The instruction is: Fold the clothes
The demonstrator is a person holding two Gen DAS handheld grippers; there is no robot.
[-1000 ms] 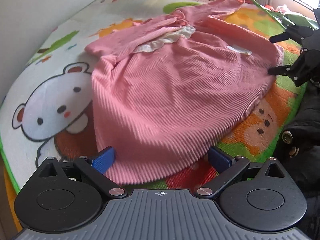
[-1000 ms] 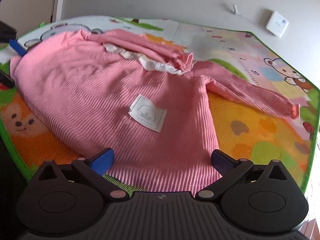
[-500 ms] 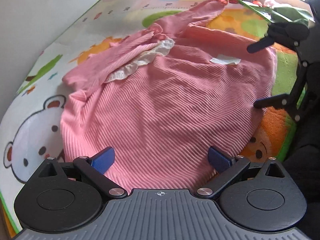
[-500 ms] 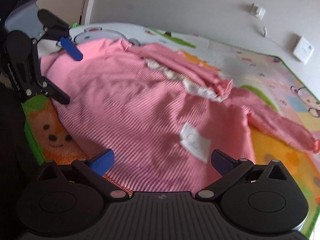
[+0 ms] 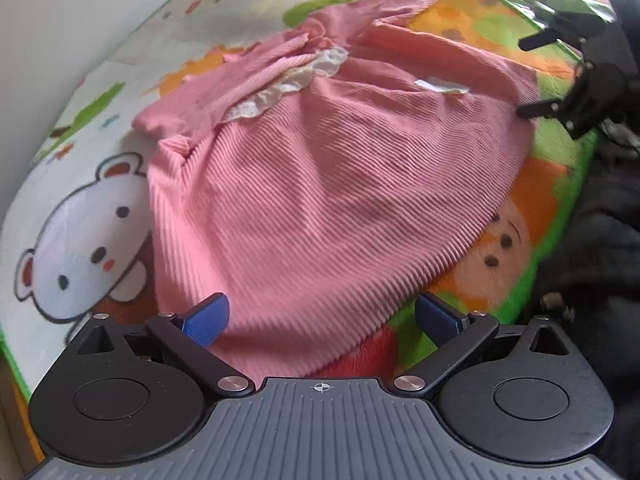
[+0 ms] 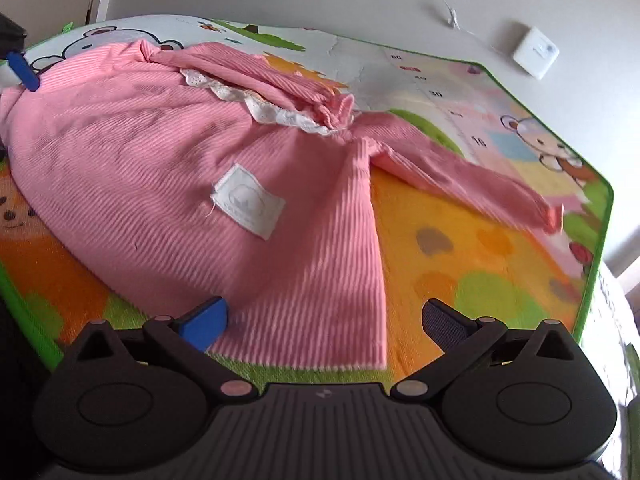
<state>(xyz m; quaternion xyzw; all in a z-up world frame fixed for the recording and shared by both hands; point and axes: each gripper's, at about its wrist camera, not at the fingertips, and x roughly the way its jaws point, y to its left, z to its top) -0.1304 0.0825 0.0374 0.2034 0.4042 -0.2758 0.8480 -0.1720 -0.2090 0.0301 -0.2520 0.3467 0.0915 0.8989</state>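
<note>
The pink ribbed garment (image 6: 168, 168) lies spread on a cartoon play mat (image 6: 460, 248), one sleeve (image 6: 472, 176) stretched out to the right, the other bunched along the lace collar (image 6: 248, 100). Both the left gripper (image 5: 322, 316) and right gripper (image 6: 324, 316) hover at the hem with fingers spread wide, holding nothing. To fold well, I judge each should pinch a hem corner squarely, catching both layers, then lift together and carry the hem toward the collar. The mat's green border (image 6: 592, 264) runs close on the right; bare mat beyond the collar leaves room
</note>
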